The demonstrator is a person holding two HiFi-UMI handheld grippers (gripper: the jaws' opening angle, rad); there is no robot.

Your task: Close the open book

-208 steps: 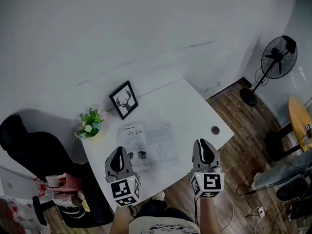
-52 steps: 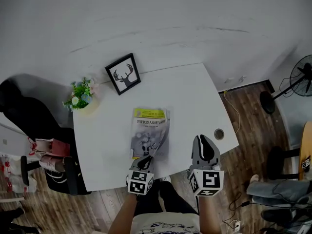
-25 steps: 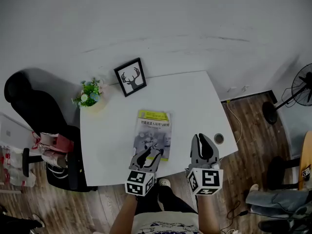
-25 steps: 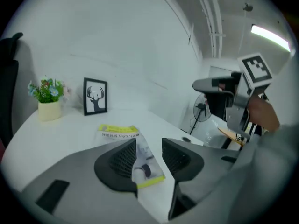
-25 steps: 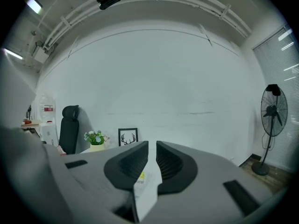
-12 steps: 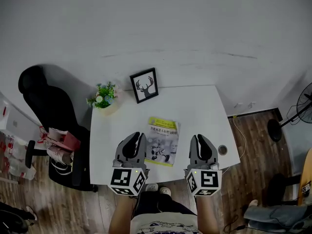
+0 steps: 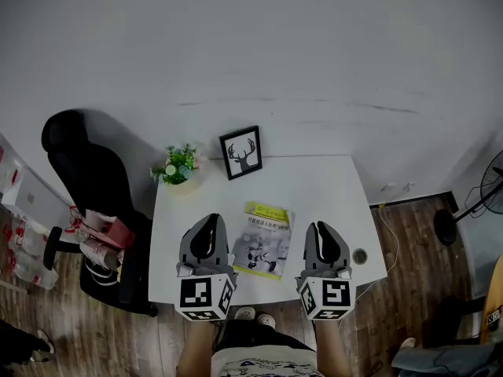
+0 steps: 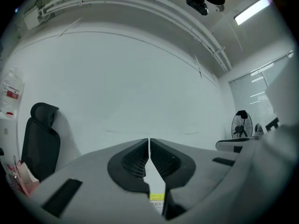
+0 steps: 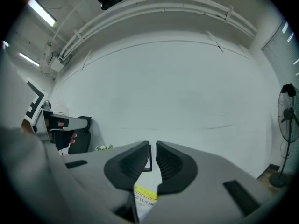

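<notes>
Now the left gripper [image 8: 149,148] has its jaws closed together on nothing, and the right gripper [image 9: 153,149] shows only a slit, also empty. Between them, untouched, the yellow-and-grey paperback book [image 7: 265,239] lies closed on the white rectangular table [image 7: 330,179].

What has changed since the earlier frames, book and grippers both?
The book, open at first, now lies closed on the table. The left gripper, earlier down at the book's near edge, has lifted clear and shut on nothing. The right gripper stayed off the book. The picture frame and plant kept their places.
</notes>
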